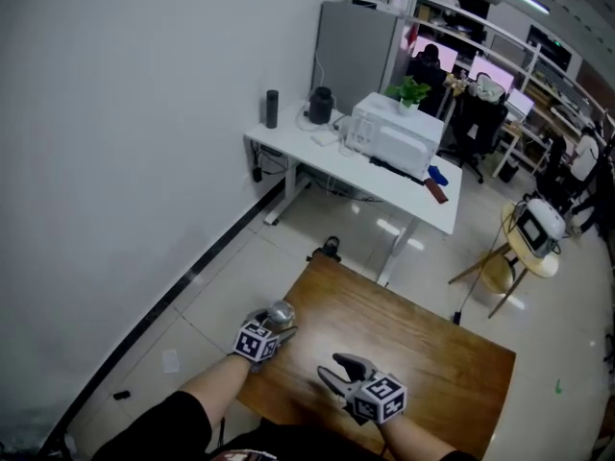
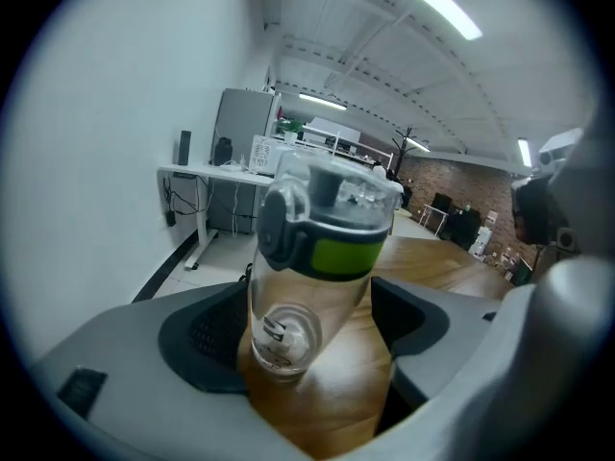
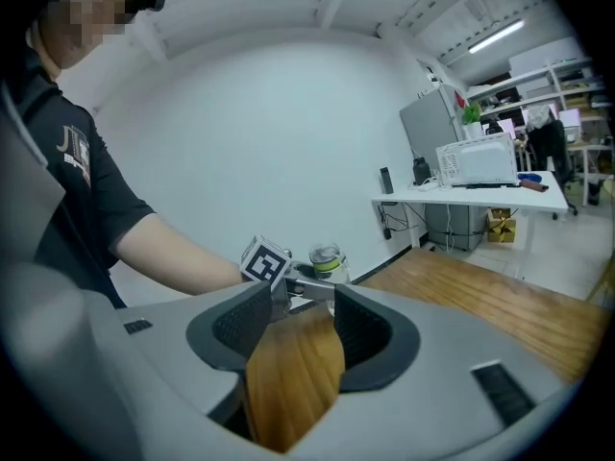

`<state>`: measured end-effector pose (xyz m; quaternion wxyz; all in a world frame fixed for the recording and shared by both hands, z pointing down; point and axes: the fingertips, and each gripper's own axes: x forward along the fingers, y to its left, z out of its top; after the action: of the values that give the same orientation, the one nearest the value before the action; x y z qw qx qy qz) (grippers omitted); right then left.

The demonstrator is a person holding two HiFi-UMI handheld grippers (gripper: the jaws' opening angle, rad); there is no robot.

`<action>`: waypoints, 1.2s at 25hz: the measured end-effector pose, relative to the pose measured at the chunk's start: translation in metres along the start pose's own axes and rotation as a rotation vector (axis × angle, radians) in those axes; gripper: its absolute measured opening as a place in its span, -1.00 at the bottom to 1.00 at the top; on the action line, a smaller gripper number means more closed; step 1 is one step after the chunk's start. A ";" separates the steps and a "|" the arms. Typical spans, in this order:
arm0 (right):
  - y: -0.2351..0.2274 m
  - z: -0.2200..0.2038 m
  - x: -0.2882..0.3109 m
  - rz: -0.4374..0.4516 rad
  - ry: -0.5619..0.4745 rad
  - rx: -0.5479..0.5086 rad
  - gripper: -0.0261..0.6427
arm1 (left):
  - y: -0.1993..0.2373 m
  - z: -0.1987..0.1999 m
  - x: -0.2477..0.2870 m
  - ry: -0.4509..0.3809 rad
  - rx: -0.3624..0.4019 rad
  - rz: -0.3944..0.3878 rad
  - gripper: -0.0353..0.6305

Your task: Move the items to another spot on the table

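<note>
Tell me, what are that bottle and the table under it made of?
The bottle looks like clear, glossy plastic, possibly glass: the brown of the table shows through its wall. Its lid seems to be matte dark-grey plastic with a green band. The table looks like smooth wood or wood-look laminate, with brown grain streaks and a soft sheen.

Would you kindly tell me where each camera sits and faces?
Head view: on the head, steeply down at the wooden table; forearms, left tool, right tool show.
Left gripper view: on the left tool, along its open jaws at the bottle.
Right gripper view: on the right tool, facing the person's left forearm.
All share the bottle.
</note>
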<state>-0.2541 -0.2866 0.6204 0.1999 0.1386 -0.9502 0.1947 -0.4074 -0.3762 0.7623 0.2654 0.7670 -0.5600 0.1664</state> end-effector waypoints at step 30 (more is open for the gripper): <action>-0.101 -0.127 -0.315 -0.333 -0.060 0.121 -0.28 | -0.396 0.050 0.028 -0.178 0.257 -0.430 0.13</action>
<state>0.0997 -0.2635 0.6222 0.1923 0.3115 -0.9062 0.2116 -0.0254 -0.3359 0.6500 0.1449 0.9074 -0.3796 0.1078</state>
